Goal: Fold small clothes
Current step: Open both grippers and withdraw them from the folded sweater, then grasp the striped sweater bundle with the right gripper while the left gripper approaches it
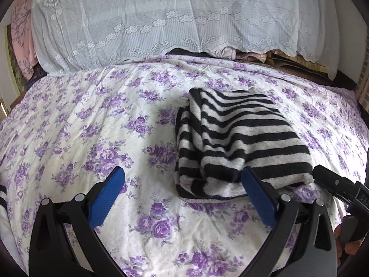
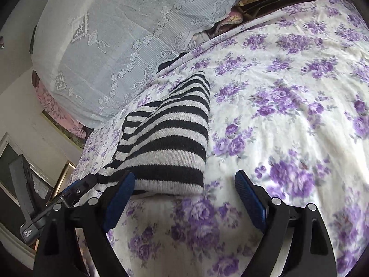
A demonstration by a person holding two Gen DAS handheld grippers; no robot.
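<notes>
A black-and-white striped knit garment lies folded into a thick bundle on the bed, right of centre in the left wrist view. My left gripper stands open just in front of its near edge, nothing between the blue pads. The right pad overlaps the bundle's near corner. In the right wrist view the same garment stretches away from the near left. My right gripper is open over its near end, the left pad at the cloth's edge and the right pad over bare sheet.
The bed is covered by a white sheet with purple roses. A white lace cloth drapes a tall pile at the back, with pink fabric to its left. The other gripper shows at the right edge. Picture frames lean beside the bed.
</notes>
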